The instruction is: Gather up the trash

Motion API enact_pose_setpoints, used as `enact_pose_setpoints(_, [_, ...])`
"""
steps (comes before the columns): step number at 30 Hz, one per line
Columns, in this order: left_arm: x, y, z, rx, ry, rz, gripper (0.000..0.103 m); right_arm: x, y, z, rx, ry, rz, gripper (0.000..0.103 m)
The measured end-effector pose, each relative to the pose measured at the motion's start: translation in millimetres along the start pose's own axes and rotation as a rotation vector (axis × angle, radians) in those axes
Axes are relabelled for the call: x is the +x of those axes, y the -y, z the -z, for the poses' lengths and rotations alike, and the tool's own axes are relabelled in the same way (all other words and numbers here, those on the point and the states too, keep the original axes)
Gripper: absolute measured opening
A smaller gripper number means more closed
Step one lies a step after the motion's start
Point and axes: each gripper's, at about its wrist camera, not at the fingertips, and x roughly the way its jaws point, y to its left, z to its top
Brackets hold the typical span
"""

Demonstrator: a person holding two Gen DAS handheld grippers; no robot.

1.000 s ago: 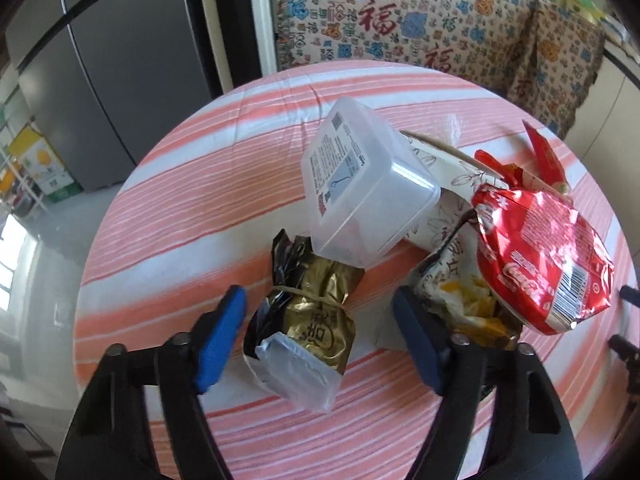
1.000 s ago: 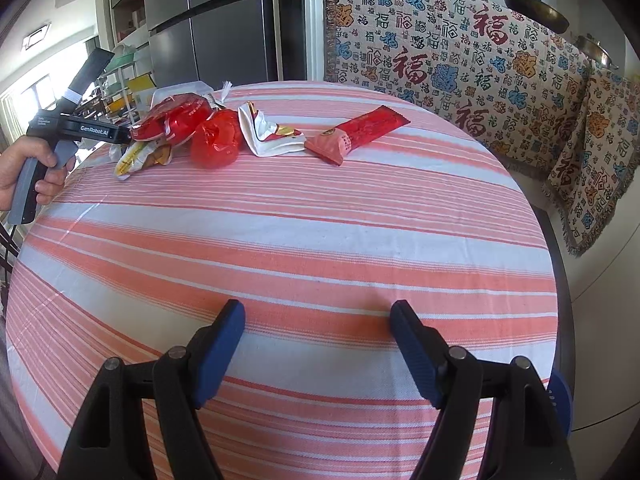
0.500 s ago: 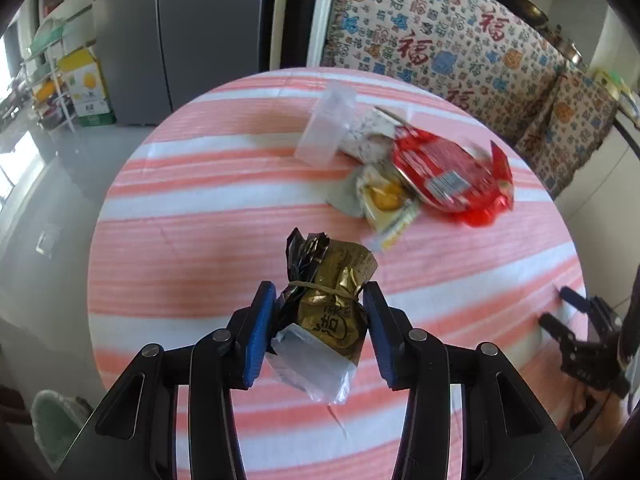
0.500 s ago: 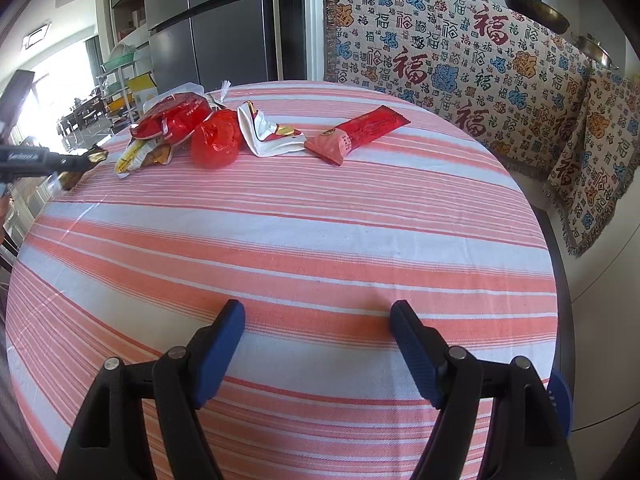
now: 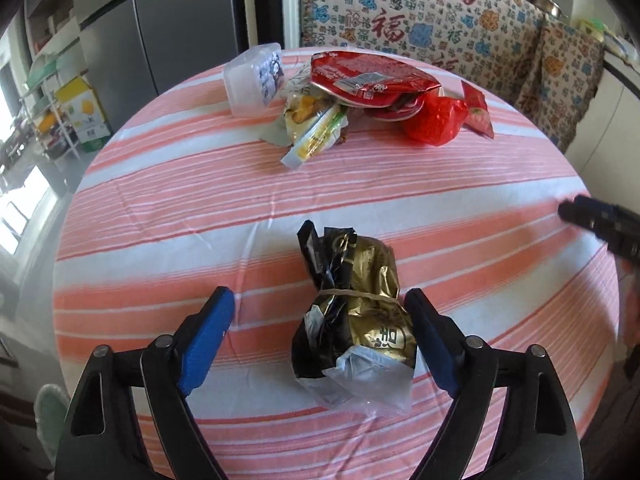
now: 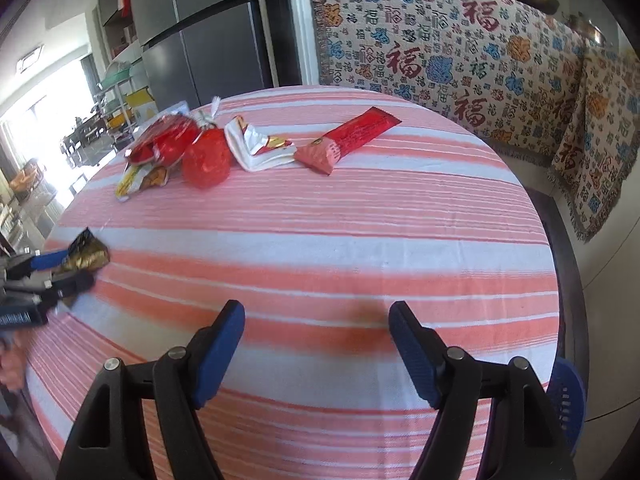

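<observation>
Between the opening left tool point(image 5: 320, 336), crumpled gold-black wrapper point(image 5: 356, 304), rubber-banded, unpinched, right tool point(image 6: 316, 344) spread.

- left hand-held gripper point(image 5: 318, 334) angled downward, jaws opening up, blue pads apart
- right hand-held gripper point(image 6: 316, 346) tilted down too, jaws wide, gripping nothing

The tablecloth point(image 5: 168, 184) is striped in salmon pink and white. The tied-up bag point(image 5: 360, 300) is done in gold and black (clear plastic at the near end). Red wrappers point(image 5: 368, 80) are seen further back, beside a yellow-green one point(image 5: 316, 136). The hanging cloth point(image 6: 460, 52) is patterned with red, blue and orange characters on cream. Blue pads point(image 5: 204, 340) are fitted on black gripper arms.
</observation>
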Motion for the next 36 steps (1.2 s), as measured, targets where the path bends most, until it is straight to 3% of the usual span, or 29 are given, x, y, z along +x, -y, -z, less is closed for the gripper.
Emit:
enact_pose_setpoints(2, [2.5,-0.4,1.6,-0.007,0.002,-0.001,0.098,3.5,14.6,-22.6,0.068,-0.003,0.004,0.076])
enact_pose_setpoints(8, [7.1,2.7,-0.6,0.011,0.002,0.002,0.101,48.2,46.7,-100.1,0.257,-0.052,0.006,0.076])
enact_pose_setpoints(10, [8.4,3.5,-1.8,0.013,0.000,0.006,0.102,67.5,47.4,-118.8,0.304,-0.078,-0.005,0.071])
enact_pose_setpoints(14, [8.9,4.1,-2.4,0.015,-0.001,0.007,0.103,103.8,38.2,-139.8,0.298,-0.142,0.046,0.064])
enact_pose_setpoints(15, [9.0,4.0,-2.5,0.015,-0.001,0.007,0.103,109.1,38.7,-141.2,0.301,-0.158,0.065,0.057])
enact_pose_setpoints(16, [9.0,4.3,-2.6,0.015,-0.001,0.007,0.103,113.0,39.9,-141.7,0.305,-0.169,0.067,0.040])
enact_pose_setpoints(18, [9.1,4.8,-2.9,0.016,-0.002,0.006,0.103,113.0,42.2,-140.7,0.300,-0.186,0.017,0.027])
enact_pose_setpoints(22, [9.7,5.0,-3.9,0.015,-0.003,0.003,0.103,84.6,37.4,-138.6,0.180,-0.209,0.028,0.019])
enact_pose_setpoints(30, [9.6,4.0,-4.1,0.015,-0.002,0.002,0.103,8.1,-14.3,-68.2,-0.196,-0.371,0.018,0.019])
enact_pose_setpoints(33, [9.5,4.2,-4.0,0.016,-0.002,0.002,0.103,-5.3,-16.1,-37.3,-0.187,-0.348,-0.013,0.022])
enact_pose_setpoints(36, [8.4,4.4,-2.5,0.026,-0.003,0.007,0.103,-12.4,-2.3,-14.0,-0.098,-0.251,-0.004,0.061])
